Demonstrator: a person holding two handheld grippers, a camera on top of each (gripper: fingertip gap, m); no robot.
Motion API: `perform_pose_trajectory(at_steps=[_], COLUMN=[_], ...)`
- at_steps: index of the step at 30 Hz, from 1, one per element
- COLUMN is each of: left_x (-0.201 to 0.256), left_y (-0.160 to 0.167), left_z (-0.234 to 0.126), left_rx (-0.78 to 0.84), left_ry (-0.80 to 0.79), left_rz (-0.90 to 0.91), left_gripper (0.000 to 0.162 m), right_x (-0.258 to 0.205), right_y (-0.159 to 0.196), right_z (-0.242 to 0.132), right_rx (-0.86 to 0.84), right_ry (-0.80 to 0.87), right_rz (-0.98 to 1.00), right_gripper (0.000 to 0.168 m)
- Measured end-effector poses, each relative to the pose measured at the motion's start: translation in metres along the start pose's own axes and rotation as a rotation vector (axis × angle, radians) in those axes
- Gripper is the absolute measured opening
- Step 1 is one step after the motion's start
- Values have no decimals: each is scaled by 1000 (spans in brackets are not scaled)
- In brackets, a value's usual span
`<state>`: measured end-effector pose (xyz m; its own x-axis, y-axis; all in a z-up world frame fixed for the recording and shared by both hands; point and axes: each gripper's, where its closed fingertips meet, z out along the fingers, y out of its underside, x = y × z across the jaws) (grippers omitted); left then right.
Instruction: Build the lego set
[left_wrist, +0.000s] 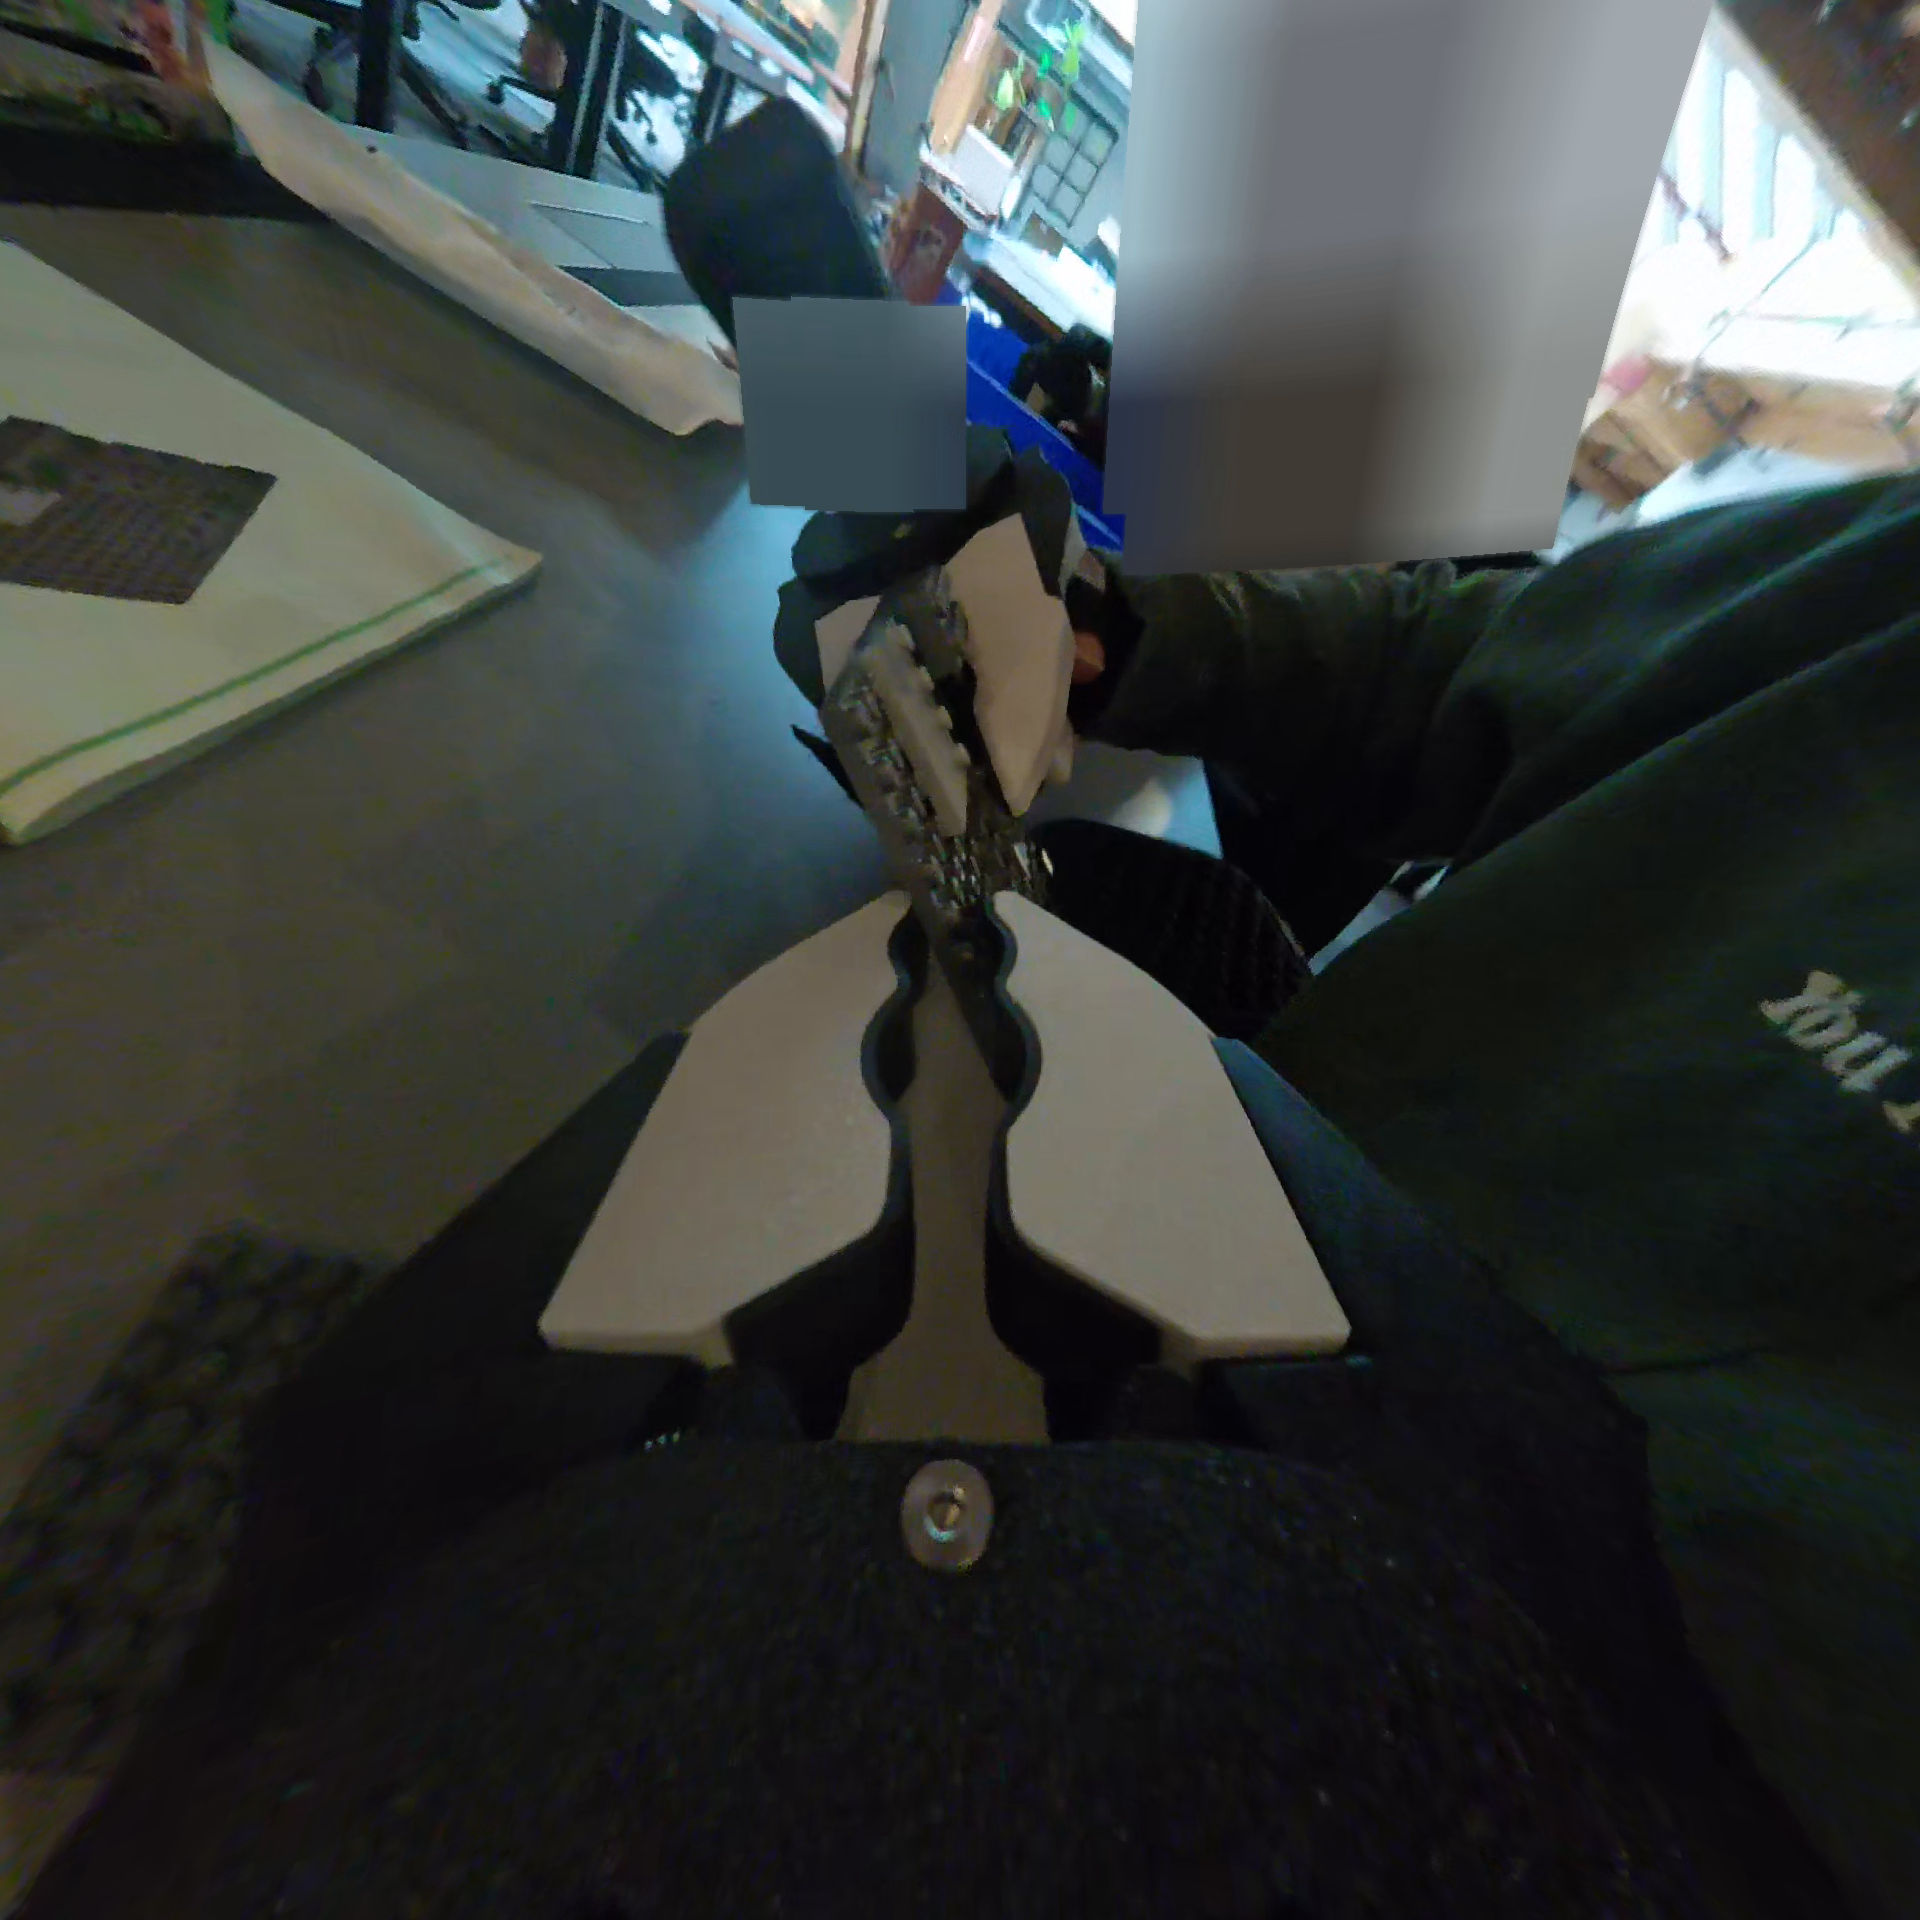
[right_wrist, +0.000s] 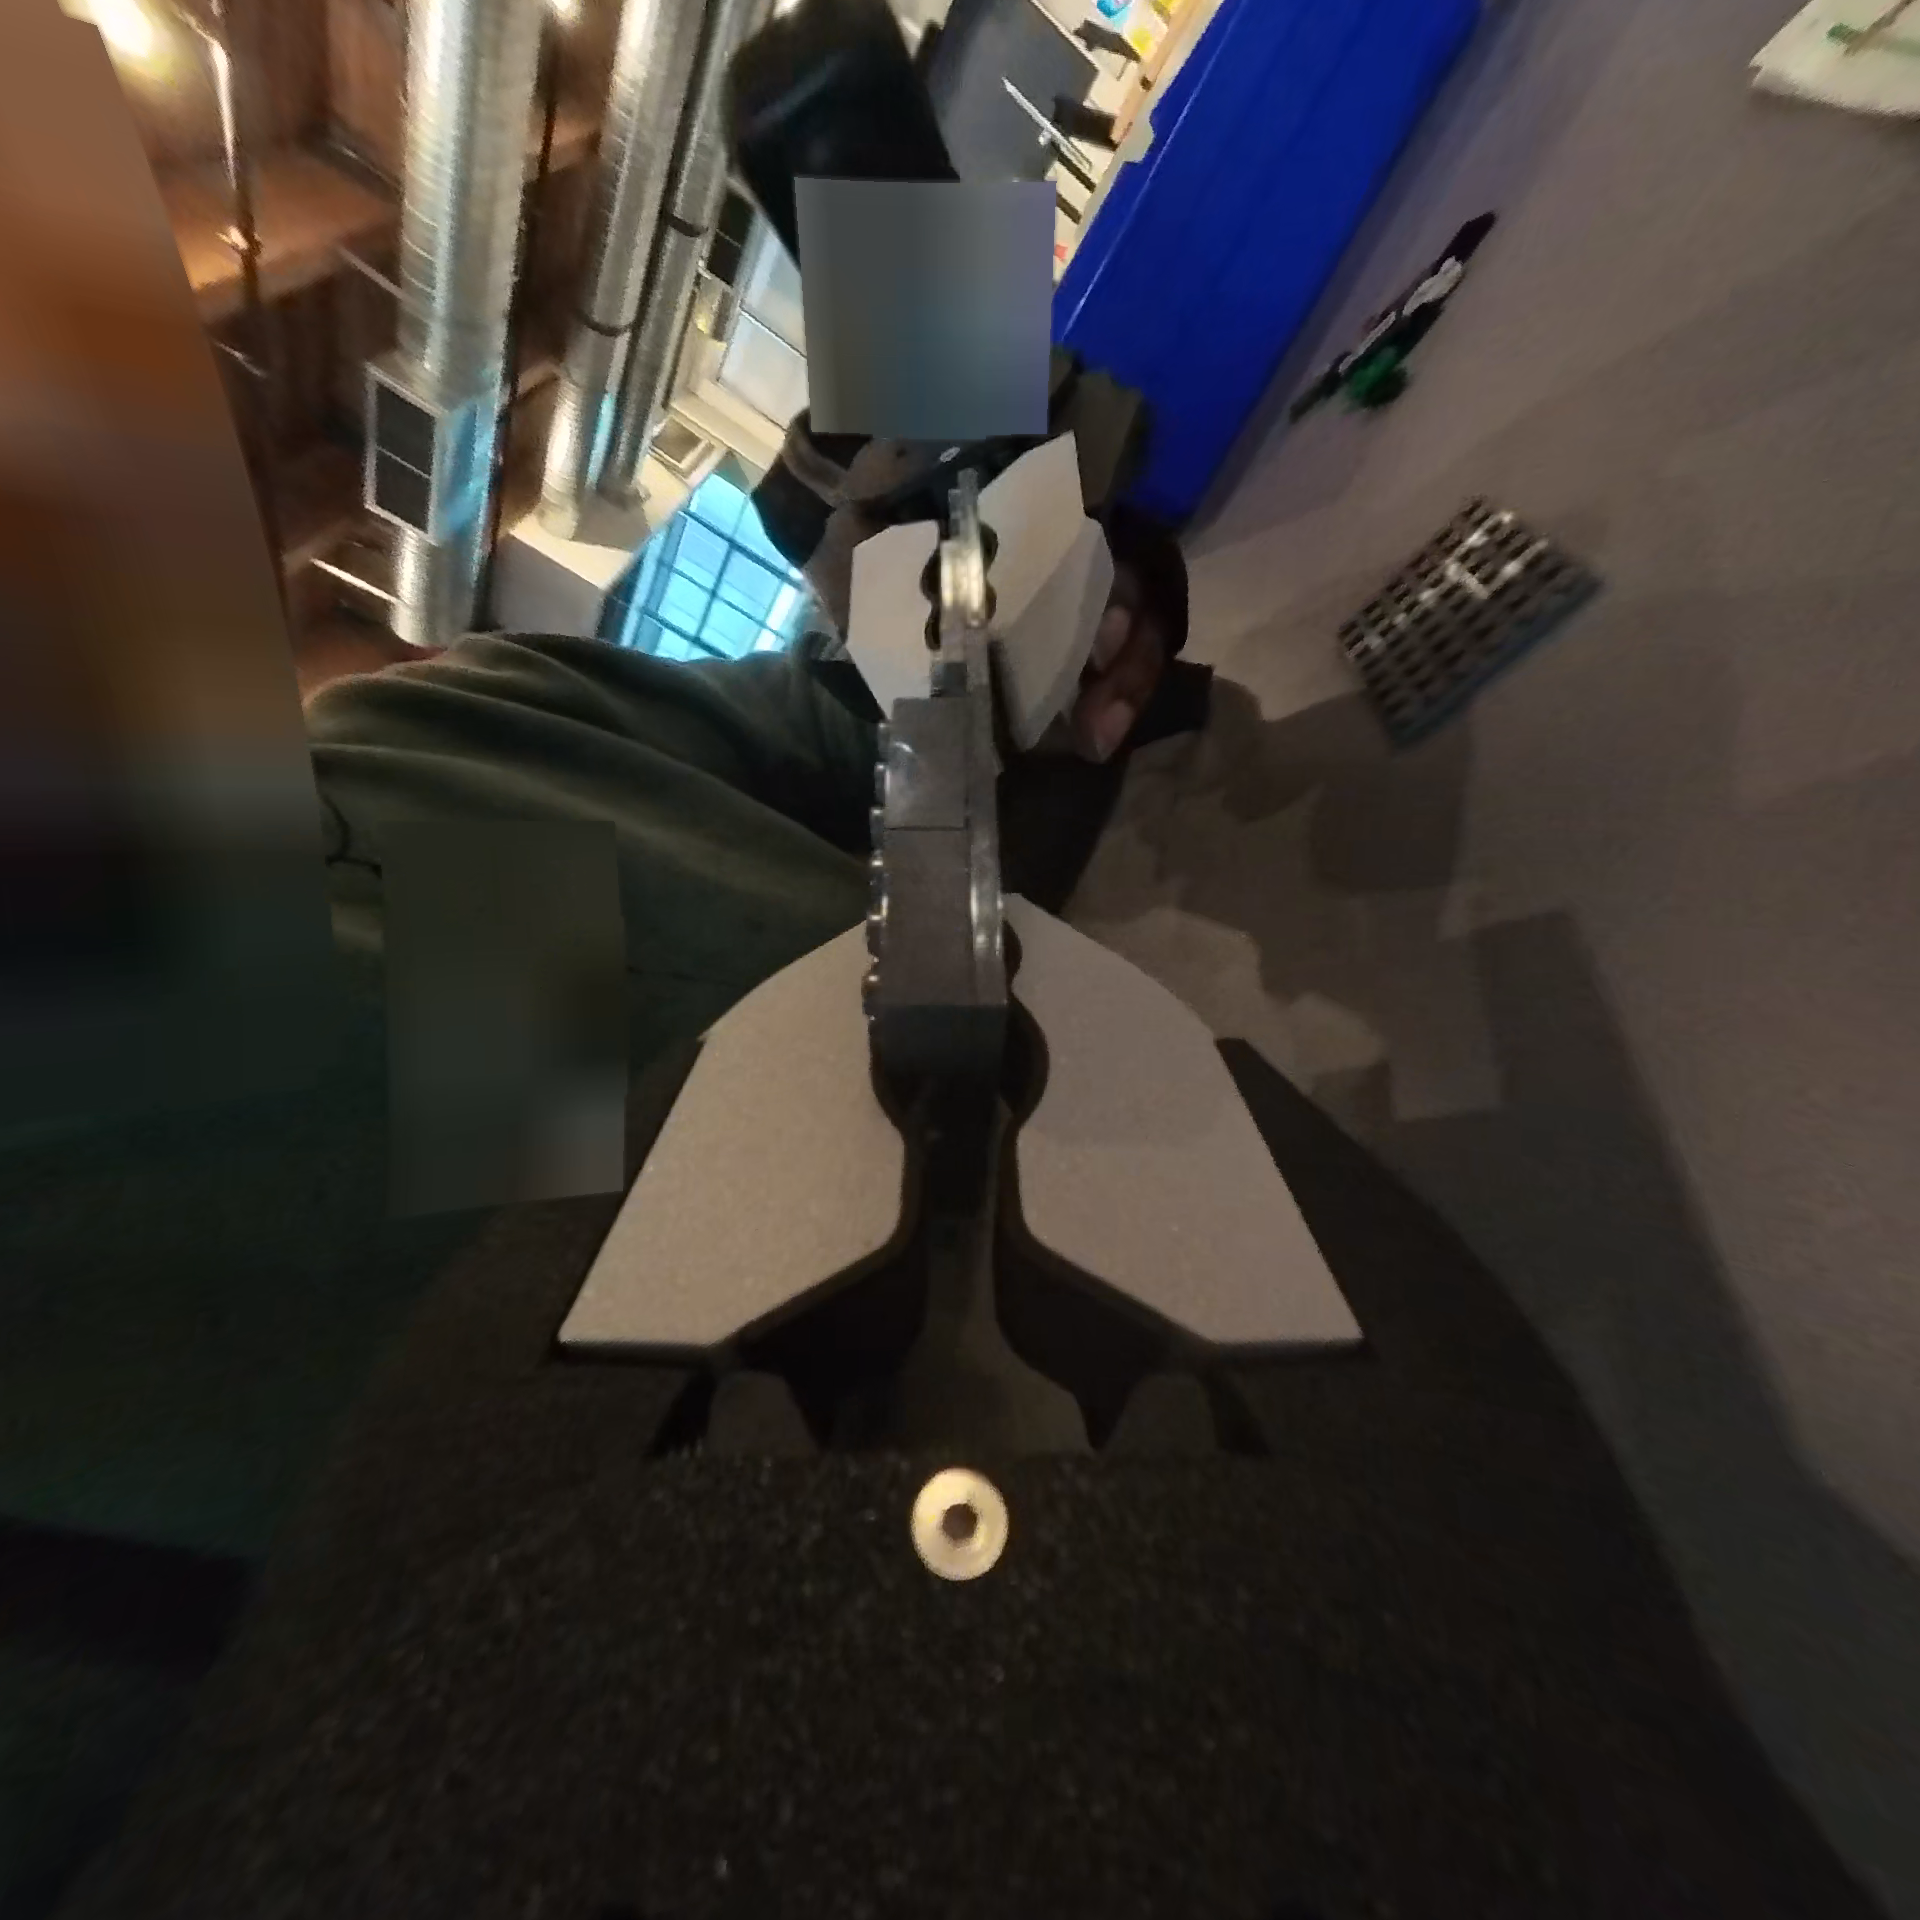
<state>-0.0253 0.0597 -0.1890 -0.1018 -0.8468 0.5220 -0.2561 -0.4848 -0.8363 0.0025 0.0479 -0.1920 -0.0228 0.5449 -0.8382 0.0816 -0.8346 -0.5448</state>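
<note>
The dark lego plate (left_wrist: 920, 790) is held in mid-air above the worktop (left_wrist: 436, 831), clamped at opposite ends by the closed left claw (left_wrist: 951, 935) and right claw (right_wrist: 940, 977). It is judged light, stiff, best gripped by its edges.

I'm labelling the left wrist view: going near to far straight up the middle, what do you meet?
Left gripper shut on a dark grey lego plate → white lego piece on that plate → right gripper → blue bin.

A studded plate (left_wrist: 914, 790) spans between the left gripper (left_wrist: 951, 935) and right gripper (left_wrist: 966, 675), above the table (left_wrist: 468, 883).
</note>
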Motion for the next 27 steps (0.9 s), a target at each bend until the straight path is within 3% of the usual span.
perform_pose_trajectory(at_steps=[10, 13, 16, 18, 22, 27], left_x=[-1, -15, -1, -2, -9, -20], left_y=[11, 15, 9, 9, 8, 18], left_z=[0, -3, -5, -5, -5, -7], left_rx=[-82, -130, -83, -104, -112, -161], left_ry=[-29, -132, -54, -93, -104, -79], left_rz=[80, 165, 108, 165, 120, -63], left_gripper=[8, 5, 4, 4, 4, 4], right_x=[2, -8, -12, -14, -13, -3], right_y=[9, 10, 17, 15, 15, 18], right_z=[2, 5, 11, 11, 8, -12], right_rx=[6, -7, -49, -40, -46, -86], right_ry=[-10, -62, -24, -35, -35, 56], right_rz=[44, 56, -26, -27, -42, -80], right_gripper=[8, 8, 8, 8, 8, 8])
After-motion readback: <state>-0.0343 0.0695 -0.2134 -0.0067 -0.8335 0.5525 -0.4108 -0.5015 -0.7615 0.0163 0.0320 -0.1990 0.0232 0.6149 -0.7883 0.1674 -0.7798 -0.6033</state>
